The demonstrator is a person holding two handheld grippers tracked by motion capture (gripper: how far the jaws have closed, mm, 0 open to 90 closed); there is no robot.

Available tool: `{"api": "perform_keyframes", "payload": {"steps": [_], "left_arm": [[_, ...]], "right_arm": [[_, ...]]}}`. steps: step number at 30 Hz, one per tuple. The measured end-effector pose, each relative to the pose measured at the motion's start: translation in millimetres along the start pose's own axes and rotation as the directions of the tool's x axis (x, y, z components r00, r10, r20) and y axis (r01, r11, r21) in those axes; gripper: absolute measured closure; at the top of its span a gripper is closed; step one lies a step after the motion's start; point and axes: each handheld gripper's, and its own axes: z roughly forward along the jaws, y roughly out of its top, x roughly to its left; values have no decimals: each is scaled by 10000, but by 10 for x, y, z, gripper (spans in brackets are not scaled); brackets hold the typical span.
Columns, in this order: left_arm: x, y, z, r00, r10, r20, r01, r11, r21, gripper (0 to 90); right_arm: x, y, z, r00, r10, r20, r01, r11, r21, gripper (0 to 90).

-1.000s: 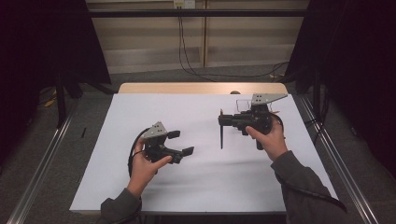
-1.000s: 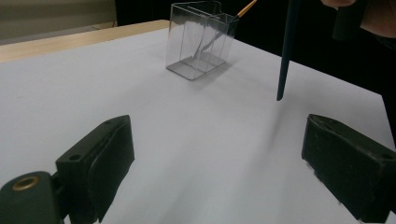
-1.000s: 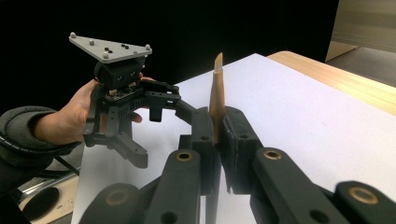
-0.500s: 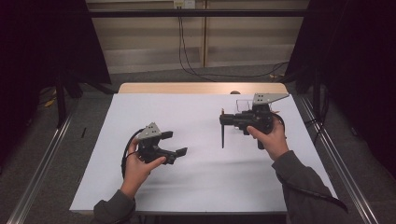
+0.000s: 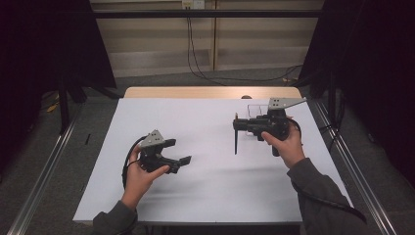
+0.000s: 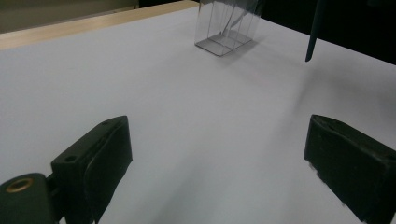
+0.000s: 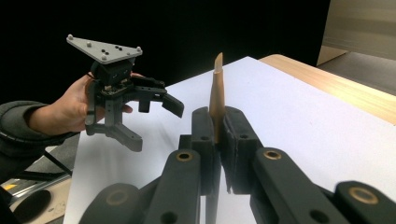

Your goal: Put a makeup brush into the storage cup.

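White table cover (image 5: 210, 147), black grippers, tan-and-dark stick (image 7: 217, 95), clear box (image 6: 227, 25), grey plate (image 7: 103, 48).

white table (image 5: 205, 196), clear box (image 6: 227, 28), wall cable (image 5: 193, 54)

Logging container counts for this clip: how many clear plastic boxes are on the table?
1. The clear plastic box stands upright on the white table, at its far side beside the right claw. Nothing large enough to hide another.

Your left gripper (image 5: 172, 152) and right gripper (image 5: 237, 125) are black plastic with brass-ringed pivot holes, each topped by a grey three-cornered plate with dark screws. Black cables trail off both. You wear dark grey long sleeves (image 5: 323, 196).
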Motion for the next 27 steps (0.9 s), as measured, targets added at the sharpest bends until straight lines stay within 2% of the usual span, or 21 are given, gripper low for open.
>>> {"api": "perform_keyframes", "payload": {"steps": [27], "left_arm": [[91,-113,-221,9990,-70,-440,74,9999,92,73]], "right_arm": [[-65,-19,-120,9995,-41,328,46,9999,-129,845]]}}
